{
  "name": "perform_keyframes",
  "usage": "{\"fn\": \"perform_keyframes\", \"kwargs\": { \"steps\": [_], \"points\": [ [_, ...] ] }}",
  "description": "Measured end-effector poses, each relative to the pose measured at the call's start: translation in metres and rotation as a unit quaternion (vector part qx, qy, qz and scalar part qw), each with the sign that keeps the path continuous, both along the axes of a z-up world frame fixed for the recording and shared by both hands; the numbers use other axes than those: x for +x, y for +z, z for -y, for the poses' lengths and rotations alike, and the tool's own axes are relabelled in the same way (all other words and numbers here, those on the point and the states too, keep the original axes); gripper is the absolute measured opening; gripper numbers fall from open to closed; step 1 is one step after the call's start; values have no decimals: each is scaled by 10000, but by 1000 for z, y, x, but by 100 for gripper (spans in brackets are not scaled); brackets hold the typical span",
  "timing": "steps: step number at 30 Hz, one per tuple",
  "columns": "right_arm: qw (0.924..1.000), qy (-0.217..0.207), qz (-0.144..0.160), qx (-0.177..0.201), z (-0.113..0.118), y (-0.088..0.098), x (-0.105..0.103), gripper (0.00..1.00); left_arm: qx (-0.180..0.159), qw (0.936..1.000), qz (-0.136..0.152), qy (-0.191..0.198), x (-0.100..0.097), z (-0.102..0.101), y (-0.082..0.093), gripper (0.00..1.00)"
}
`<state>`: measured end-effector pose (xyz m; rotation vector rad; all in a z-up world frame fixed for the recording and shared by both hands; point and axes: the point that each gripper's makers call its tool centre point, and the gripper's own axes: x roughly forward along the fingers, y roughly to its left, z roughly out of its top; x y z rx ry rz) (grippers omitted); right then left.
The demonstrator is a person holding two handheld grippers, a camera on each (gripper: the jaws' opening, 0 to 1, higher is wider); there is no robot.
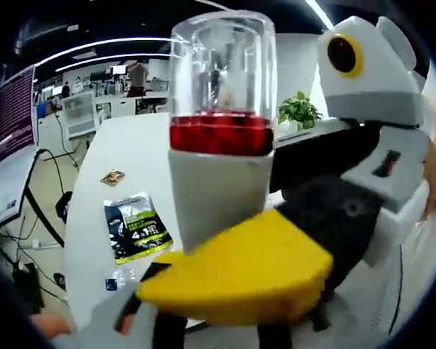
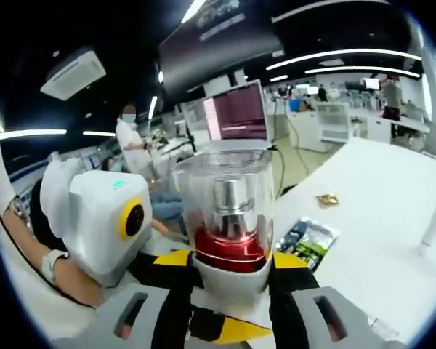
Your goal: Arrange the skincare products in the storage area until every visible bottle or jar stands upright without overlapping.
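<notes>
A pump bottle point(image 2: 229, 218) with a clear cap, a silver pump head, a red band and a white lower body stands upright between the yellow-padded jaws of my right gripper point(image 2: 231, 270), which is shut on its base. In the left gripper view the same bottle point(image 1: 219, 138) looms close at the centre, and a yellow pad point(image 1: 240, 280) covers its lower part. The right gripper's dark body point(image 1: 341, 211) reaches in from the right. My left gripper point(image 1: 203, 329) shows just grey and black jaw parts at the bottom edge, so its state is unclear. Its white body point(image 2: 94, 218) sits left of the bottle.
The white table point(image 2: 392, 218) carries a black-and-green packet point(image 1: 136, 227) and a small brown wrapped item point(image 1: 112, 177). A potted plant point(image 1: 299, 110) stands at the back. A person's arm point(image 2: 51, 273) lies low left. Monitors, desks and floor cables surround the table.
</notes>
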<state>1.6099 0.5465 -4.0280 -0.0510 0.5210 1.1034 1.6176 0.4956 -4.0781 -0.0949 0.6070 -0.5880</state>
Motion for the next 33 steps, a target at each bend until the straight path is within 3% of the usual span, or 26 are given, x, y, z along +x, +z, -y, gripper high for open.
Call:
{"fn": "perform_keyframes", "kwargs": {
  "steps": [5, 9, 12, 15, 18, 19, 21, 33],
  "points": [
    [9998, 130, 116, 5, -4, 5, -1, 51, -351, 9993, -3, 85, 1, -3, 7, 27],
    [9996, 182, 193, -96, -2, 4, 1, 46, -446, 9990, -19, 78, 1, -1, 8, 27],
    [9998, 120, 111, -100, 1, 3, 3, 41, -290, 9996, 13, 31, 0, 1, 6, 27],
    [9998, 39, -15, -213, 6, -3, 6, 36, 70, 9999, 115, -61, -2, 1, 3, 27],
    [9999, 10, -58, -162, 9, -4, 7, 36, 76, 9998, 109, -114, -3, 3, 3, 27],
    [9998, 51, 85, -155, 9, -2, 8, 30, 86, 9998, 169, -116, -3, 3, 5, 27],
    [9991, 132, 370, -141, 10, 3, 10, 29, 105, 9995, 287, -119, -2, 3, 9, 27],
    [9995, 23, 299, -68, 27, 6, 23, 28, 361, 9970, 675, -149, 5, 2, 16, 30]
  ]
}}
